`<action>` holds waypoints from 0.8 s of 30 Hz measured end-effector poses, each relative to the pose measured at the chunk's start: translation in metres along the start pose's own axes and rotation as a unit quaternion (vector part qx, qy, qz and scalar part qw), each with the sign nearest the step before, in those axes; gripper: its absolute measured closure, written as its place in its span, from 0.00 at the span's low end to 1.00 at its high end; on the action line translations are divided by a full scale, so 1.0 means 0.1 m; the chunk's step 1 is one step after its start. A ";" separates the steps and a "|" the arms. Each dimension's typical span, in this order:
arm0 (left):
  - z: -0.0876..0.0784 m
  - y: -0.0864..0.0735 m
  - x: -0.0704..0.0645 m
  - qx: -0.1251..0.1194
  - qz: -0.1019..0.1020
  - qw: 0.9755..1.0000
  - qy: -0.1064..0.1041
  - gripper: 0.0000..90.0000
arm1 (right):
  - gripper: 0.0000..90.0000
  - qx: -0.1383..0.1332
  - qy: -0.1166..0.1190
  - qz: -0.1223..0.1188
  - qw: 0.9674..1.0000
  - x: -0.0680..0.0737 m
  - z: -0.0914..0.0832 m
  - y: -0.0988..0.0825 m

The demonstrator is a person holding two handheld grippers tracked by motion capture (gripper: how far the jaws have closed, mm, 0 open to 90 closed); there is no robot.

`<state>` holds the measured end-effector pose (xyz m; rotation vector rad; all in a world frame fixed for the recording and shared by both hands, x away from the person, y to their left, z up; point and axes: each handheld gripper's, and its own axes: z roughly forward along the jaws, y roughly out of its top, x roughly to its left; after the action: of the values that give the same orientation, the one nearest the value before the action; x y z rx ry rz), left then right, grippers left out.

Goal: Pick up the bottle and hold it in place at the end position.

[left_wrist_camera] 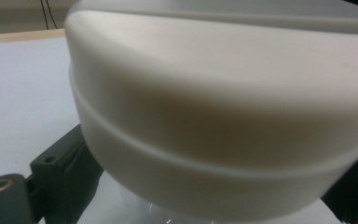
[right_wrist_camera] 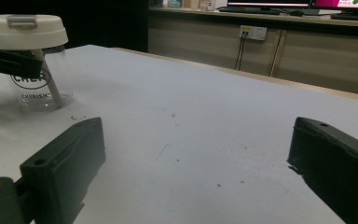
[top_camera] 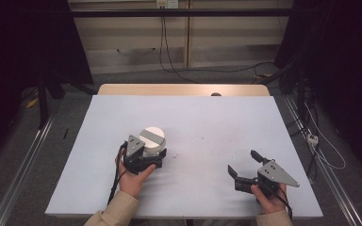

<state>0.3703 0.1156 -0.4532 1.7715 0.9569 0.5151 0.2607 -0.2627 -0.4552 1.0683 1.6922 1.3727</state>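
Cup (top_camera: 152,142), a clear plastic one with a cream lid (right_wrist_camera: 24,31), is standing on the white table (top_camera: 188,127) at about nine o'clock from the table's middle, on the person's left side. Working from the left, the left gripper (top_camera: 147,157) is closing around it from the six o'clock side: in the left gripper view the lid is swelling large between the two black jaws, one at either flank of the cup, and the right gripper view shows a dark jaw pressing against the clear wall just under the lid's rim. So the left tool is pinching the cup, and the grip is sitting high, near the lid. A thin stick (right_wrist_camera: 50,84) is leaning inside the cup, which I judge makes a tilt worth avoiding. To do this step well, the person is best off keeping the squeeze gentle, since thin clear plastic likely buckles, and keeping the cup upright so the lid is not popping loose. Further right, toward four o'clock, the right gripper (top_camera: 243,168) is resting well apart from the cup with its jaws spread wide and nothing between them, aimed roughly at ten o'clock toward the cup; it looks free to steady the lid if needed.
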 end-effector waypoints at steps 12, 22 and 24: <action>0.05 0.01 0.00 -0.006 -0.003 1.000 0.011 0.14 | 0.04 -0.001 0.002 0.000 1.000 0.00 0.00 0.00; 0.08 0.01 -0.02 -0.010 0.000 1.000 0.009 0.18 | 0.04 0.002 0.003 -0.002 1.000 0.00 0.00 0.00; 0.08 0.01 -0.02 -0.009 0.006 1.000 0.010 0.19 | 0.04 0.002 0.004 -0.002 1.000 0.00 0.01 0.00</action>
<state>0.3751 0.1095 -0.4551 1.7597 0.9543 0.5488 0.2611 -0.2623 -0.4558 1.0626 1.7019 1.3732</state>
